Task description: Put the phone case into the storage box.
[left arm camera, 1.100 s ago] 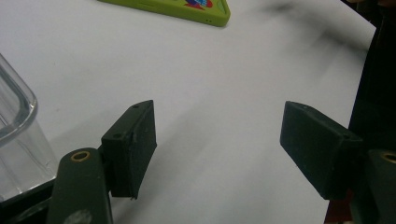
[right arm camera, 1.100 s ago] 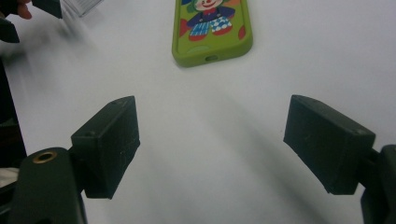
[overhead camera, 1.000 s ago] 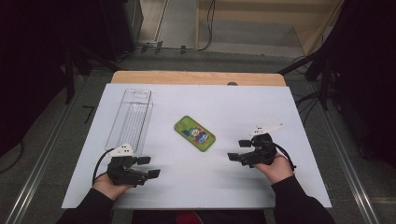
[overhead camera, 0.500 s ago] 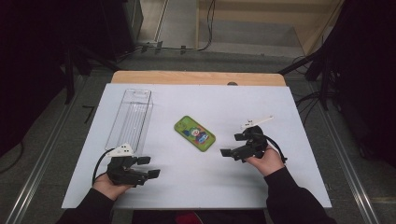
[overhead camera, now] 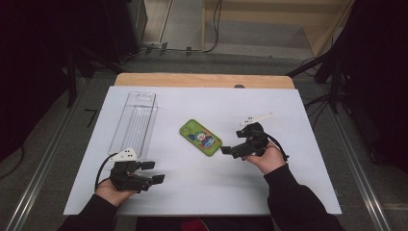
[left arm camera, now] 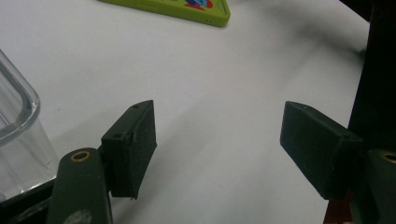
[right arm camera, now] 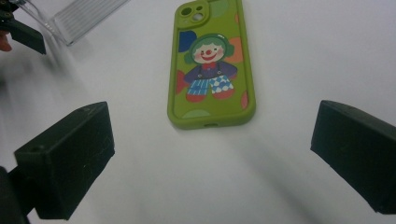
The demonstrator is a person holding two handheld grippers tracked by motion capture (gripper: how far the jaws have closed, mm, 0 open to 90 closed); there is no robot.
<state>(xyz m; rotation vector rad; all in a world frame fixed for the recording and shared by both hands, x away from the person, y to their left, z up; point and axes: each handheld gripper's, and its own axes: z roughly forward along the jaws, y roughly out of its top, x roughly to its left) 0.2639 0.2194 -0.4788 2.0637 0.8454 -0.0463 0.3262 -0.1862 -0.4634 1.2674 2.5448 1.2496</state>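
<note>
A green phone case (overhead camera: 200,137) with a clown picture lies flat at the middle of the white table top (overhead camera: 288,110). In the right gripper view the phone case (right arm camera: 212,65) lies just ahead of my right gripper (right arm camera: 210,158). That right gripper (overhead camera: 230,144) hovers close to the case's right end, open; its jaws have just been opening, with nothing between them. My left gripper (overhead camera: 155,172) rests near the front left edge, open and empty. In the left gripper view, bare table shows between the jaws of my left gripper (left arm camera: 219,149), and the case (left arm camera: 177,9) lies far ahead.
A long clear plastic box (overhead camera: 133,122) stands on the left side of the table, just beyond the left gripper; its corner (left arm camera: 14,140) is beside the left jaw. A wooden strip (overhead camera: 202,80) edges the table's far side, with cables on the floor behind.
My right gripper has moved left and slightly away from the front edge, ending beside the phone case. The left gripper has stayed in place.
</note>
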